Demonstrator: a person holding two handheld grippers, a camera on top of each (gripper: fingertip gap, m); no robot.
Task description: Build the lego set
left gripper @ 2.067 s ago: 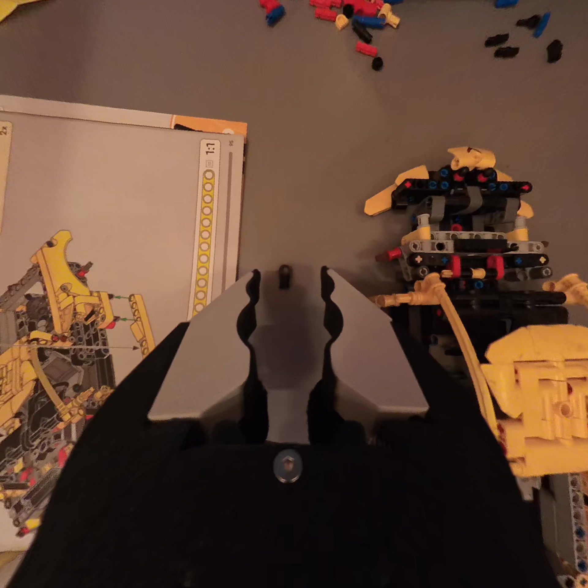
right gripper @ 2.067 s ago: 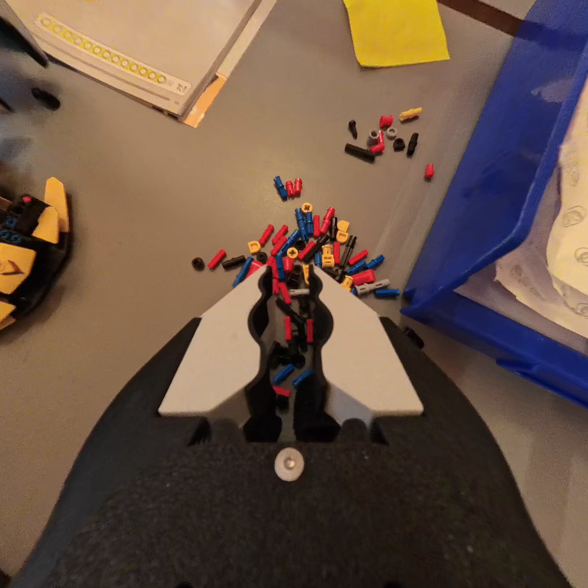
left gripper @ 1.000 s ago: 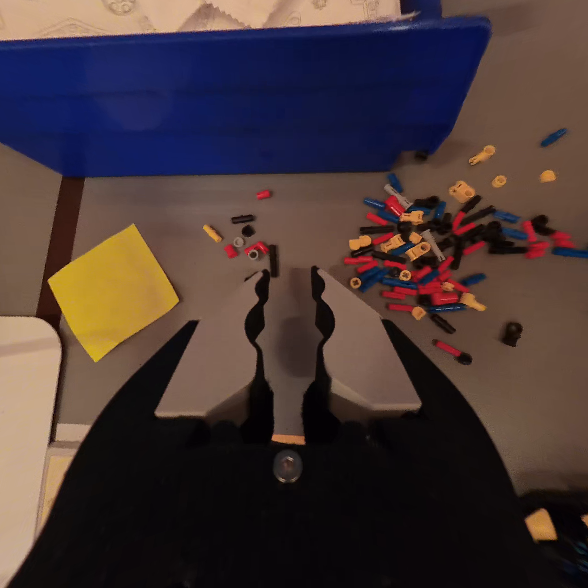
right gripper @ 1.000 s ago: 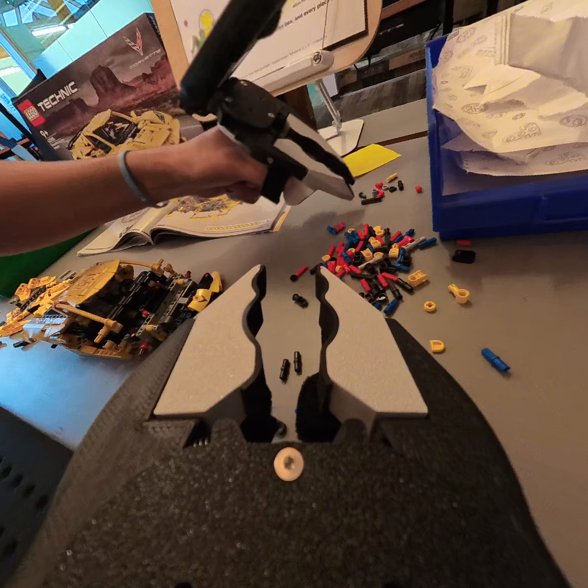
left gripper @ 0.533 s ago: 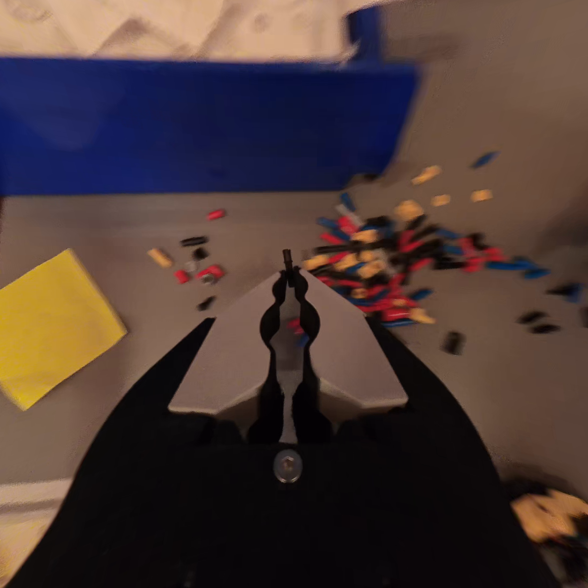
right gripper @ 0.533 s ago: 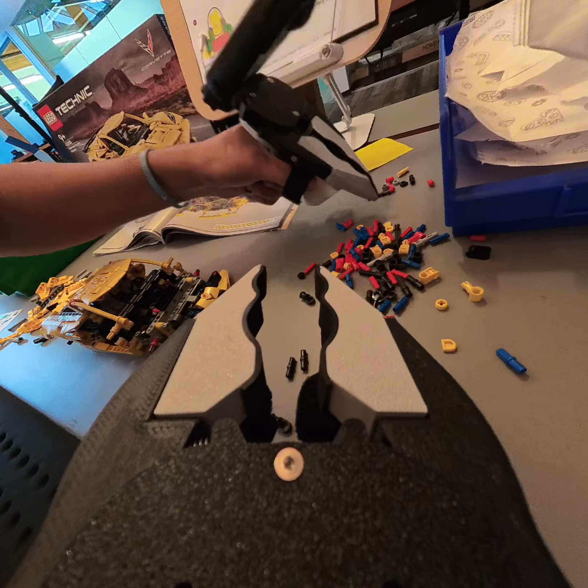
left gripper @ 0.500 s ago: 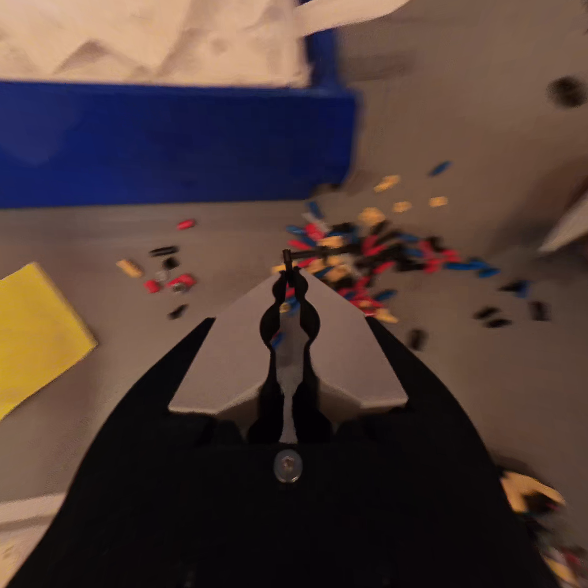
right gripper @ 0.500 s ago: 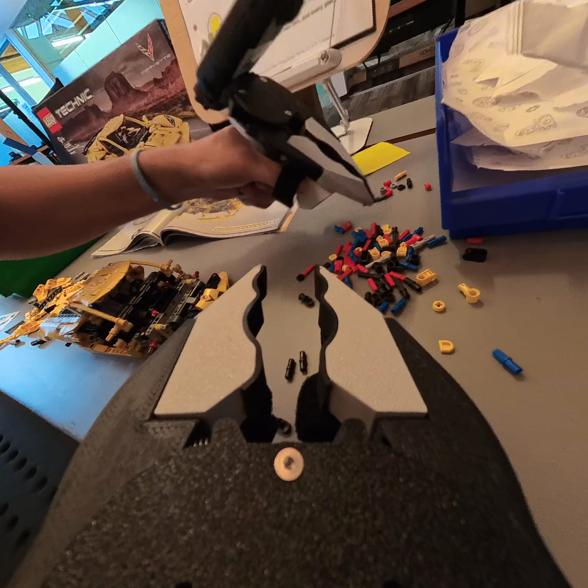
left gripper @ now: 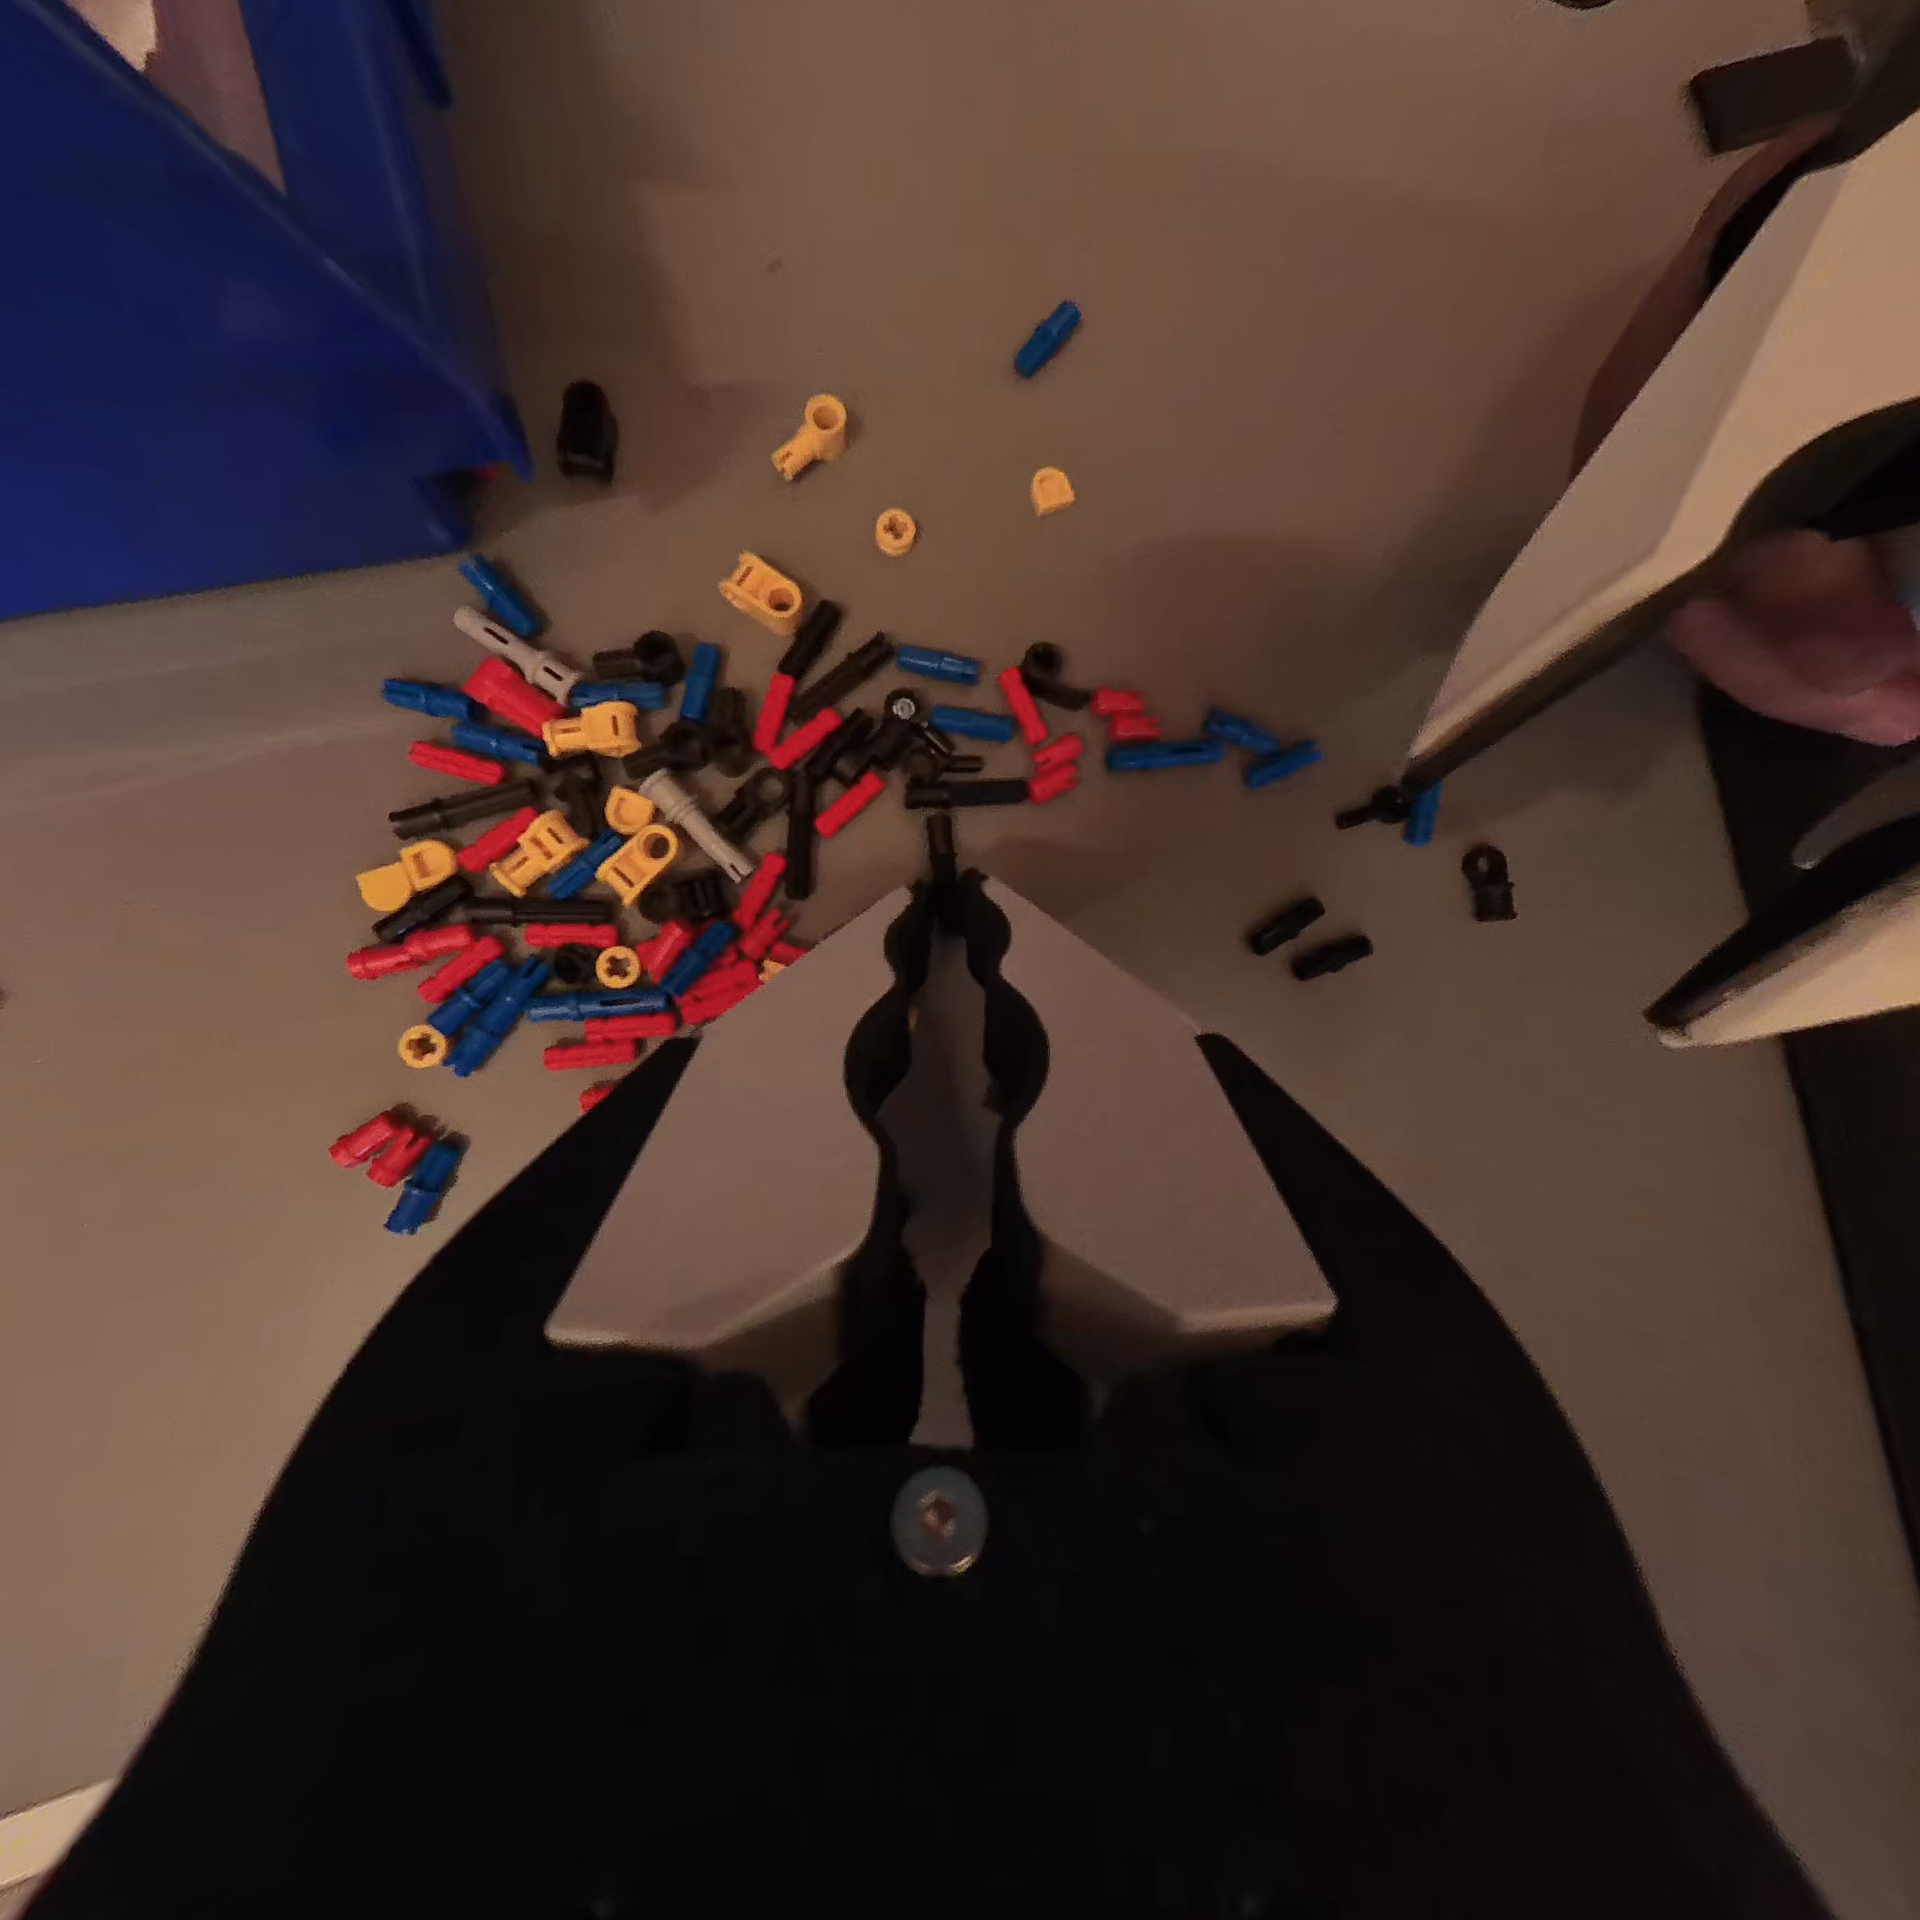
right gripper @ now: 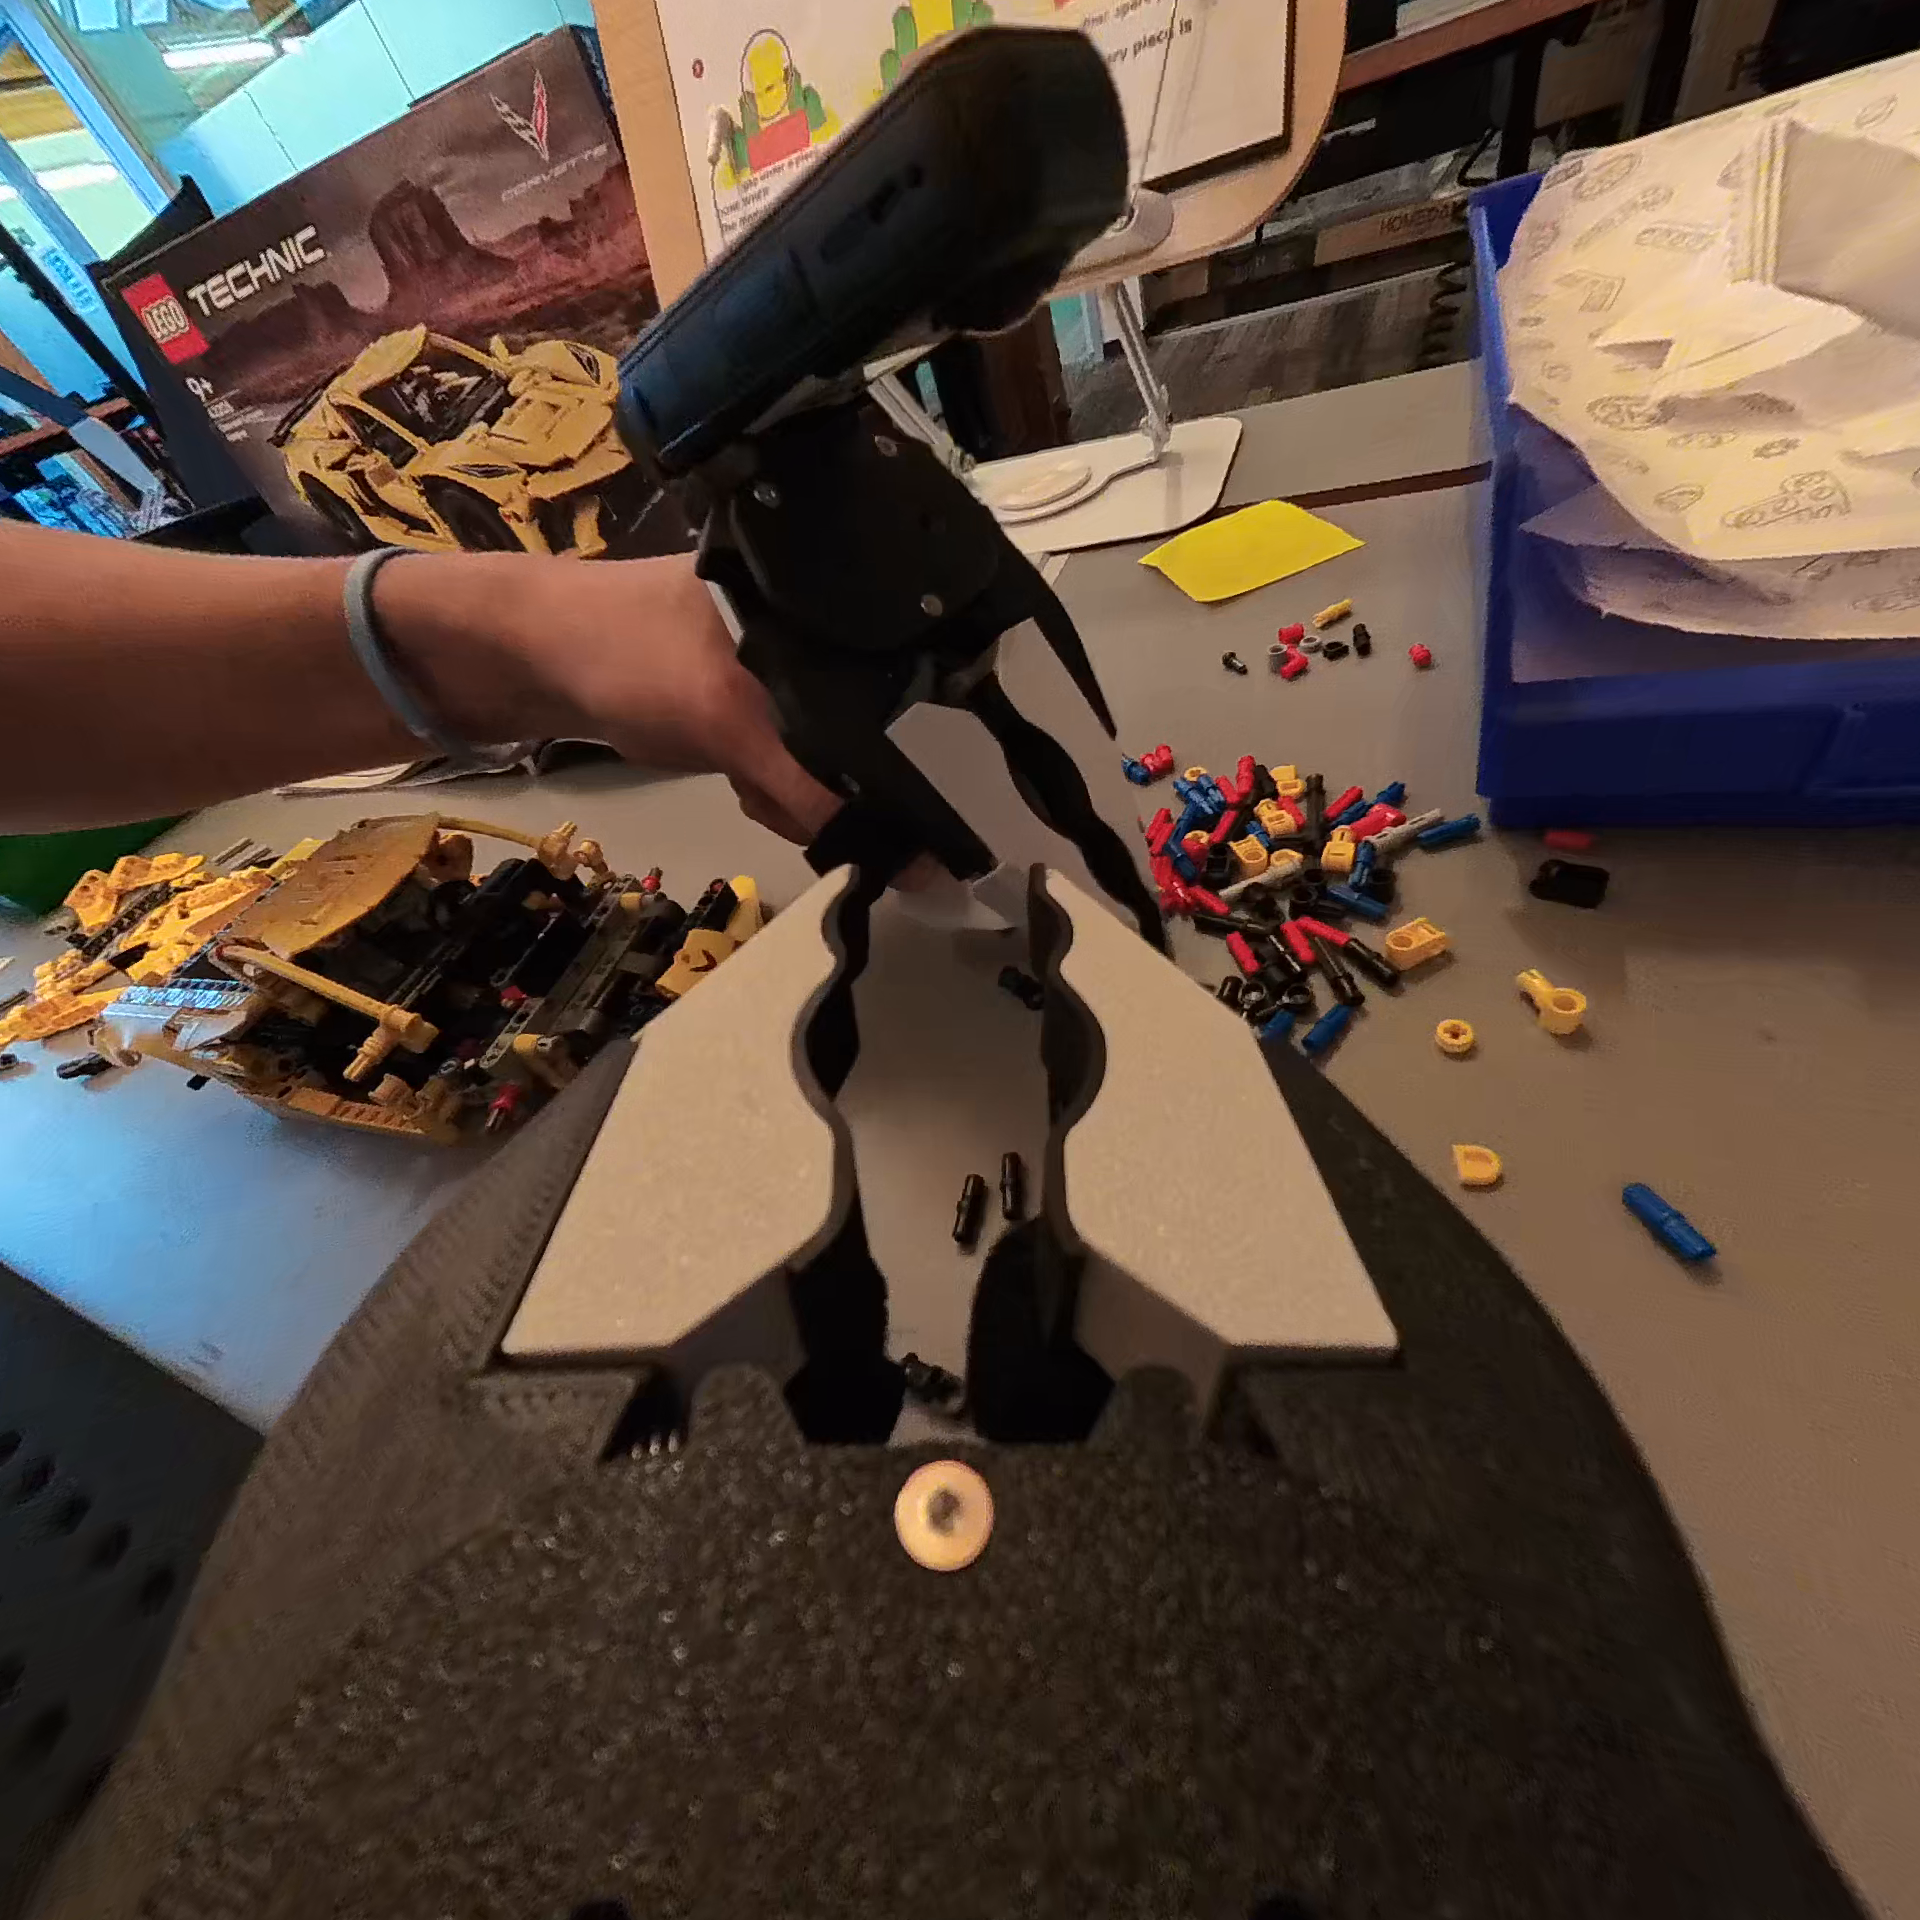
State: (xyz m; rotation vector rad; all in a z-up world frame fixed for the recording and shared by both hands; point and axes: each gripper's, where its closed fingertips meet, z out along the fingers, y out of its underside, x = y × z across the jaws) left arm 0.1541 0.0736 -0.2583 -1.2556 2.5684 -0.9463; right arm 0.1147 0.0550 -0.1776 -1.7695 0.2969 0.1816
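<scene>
Left gripper (left gripper: 940,894): I pinch a small black plastic pin (left gripper: 939,844), long axis pointing past my fingertips.
Pin's place: above the grey table (left gripper: 1299,260), beside the loose pin pile (left gripper: 665,810).
Right gripper (right gripper: 943,914): fingers apart, empty, farther from the pile.

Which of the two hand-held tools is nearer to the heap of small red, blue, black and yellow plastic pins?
The left tool, tips at the heap edge, pinching a black pin. The right tool sits farther back, open.
</scene>
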